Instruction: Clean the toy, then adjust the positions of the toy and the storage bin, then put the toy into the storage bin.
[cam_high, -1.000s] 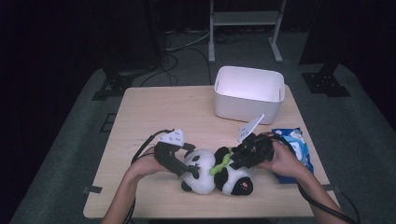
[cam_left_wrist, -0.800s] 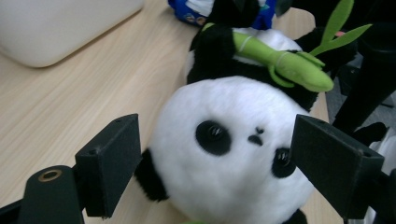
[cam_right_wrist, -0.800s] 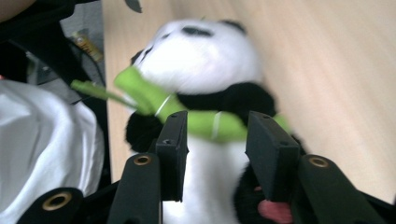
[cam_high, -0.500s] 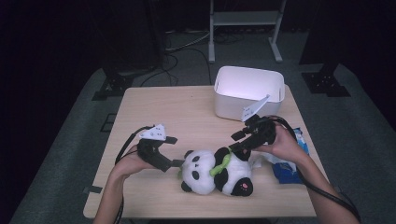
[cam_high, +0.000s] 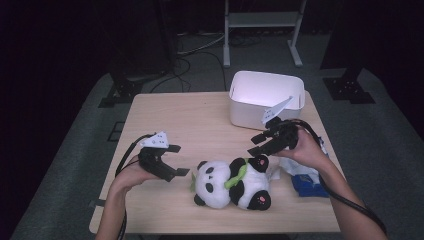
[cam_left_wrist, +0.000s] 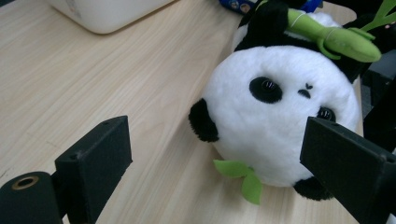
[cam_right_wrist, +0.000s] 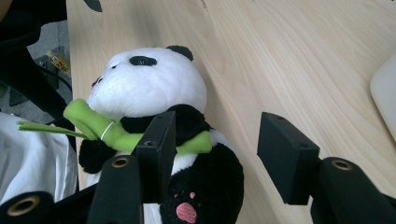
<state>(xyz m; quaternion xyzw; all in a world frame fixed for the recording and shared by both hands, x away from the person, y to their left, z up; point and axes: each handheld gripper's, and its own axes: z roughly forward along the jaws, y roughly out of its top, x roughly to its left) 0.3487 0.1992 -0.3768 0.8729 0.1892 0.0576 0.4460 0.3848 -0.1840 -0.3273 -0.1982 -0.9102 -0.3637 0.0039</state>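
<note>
The table (cam_high: 180, 120) is bare wood across its whole left and middle, so a gripper could pass freely there from the near edge to the far one. The panda (cam_high: 231, 183) lies near the front edge, blocking the middle of that strip. The left gripper (cam_high: 174, 160) hangs just left of it, jaws wide, with a narrow clear gap between. The right gripper (cam_high: 257, 145) hovers just above the panda's foot, jaws apart. Behind it the white bin (cam_high: 266, 100) closes off the far right corner. A blue packet (cam_high: 310, 182) and, seemingly, something white beside it crowd the right front.
</note>
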